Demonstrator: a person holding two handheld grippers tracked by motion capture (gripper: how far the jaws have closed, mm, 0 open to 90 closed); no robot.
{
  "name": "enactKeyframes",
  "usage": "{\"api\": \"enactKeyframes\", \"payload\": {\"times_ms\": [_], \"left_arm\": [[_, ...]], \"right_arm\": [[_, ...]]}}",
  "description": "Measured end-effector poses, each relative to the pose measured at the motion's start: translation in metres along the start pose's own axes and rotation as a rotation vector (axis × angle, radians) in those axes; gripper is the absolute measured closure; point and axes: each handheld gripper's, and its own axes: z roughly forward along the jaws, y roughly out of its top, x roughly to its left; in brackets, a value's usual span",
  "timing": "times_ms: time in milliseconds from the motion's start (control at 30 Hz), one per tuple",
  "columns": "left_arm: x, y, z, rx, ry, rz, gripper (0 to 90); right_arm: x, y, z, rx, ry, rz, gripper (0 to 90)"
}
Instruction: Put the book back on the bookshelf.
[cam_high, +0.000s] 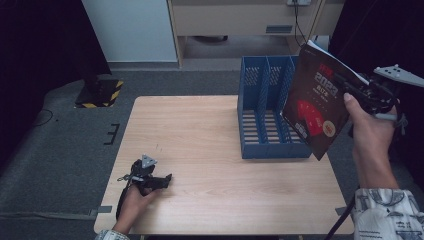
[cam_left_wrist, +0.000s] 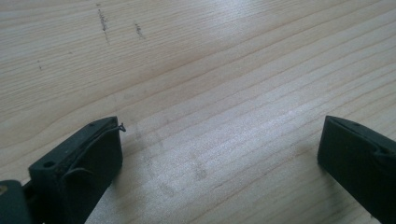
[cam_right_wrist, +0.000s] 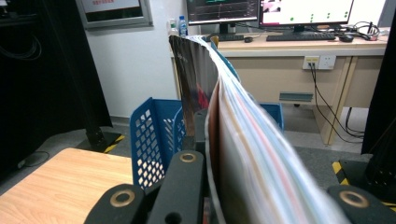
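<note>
A dark magazine (cam_high: 315, 107) with red cover art hangs tilted in the air over the right end of the blue file rack (cam_high: 265, 120). My right gripper (cam_high: 350, 87) is shut on its upper right edge. In the right gripper view the magazine (cam_right_wrist: 247, 140) runs edge-on between the jaws of the right gripper (cam_right_wrist: 212, 186), its pages bowing, with the blue file rack (cam_right_wrist: 149, 140) below and beyond. My left gripper (cam_high: 167, 179) lies on the wooden table (cam_high: 200, 130) near the front left. The left gripper (cam_left_wrist: 219, 154) stands open with bare wood between its jaws.
The rack has three slots and stands at the table's right back part. A post with a yellow-black striped base (cam_high: 100, 92) stands on the floor at the back left. A desk with monitors (cam_right_wrist: 280, 11) and dangling cables lies beyond the table.
</note>
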Motion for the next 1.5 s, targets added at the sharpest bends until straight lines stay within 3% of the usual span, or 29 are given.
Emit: {"api": "enactKeyframes", "payload": {"times_ms": [1000,1500], "left_arm": [[0.0,0.0,0.0,0.0,0.002,0.001,0.0],[0.0,0.0,0.0,0.0,0.002,0.0,0.0]], "right_arm": [[-0.007,-0.005,0.003,-0.002,-0.088,0.01,87.1],[-0.013,-0.006,0.021,0.019,-0.145,0.016,87.1]]}}
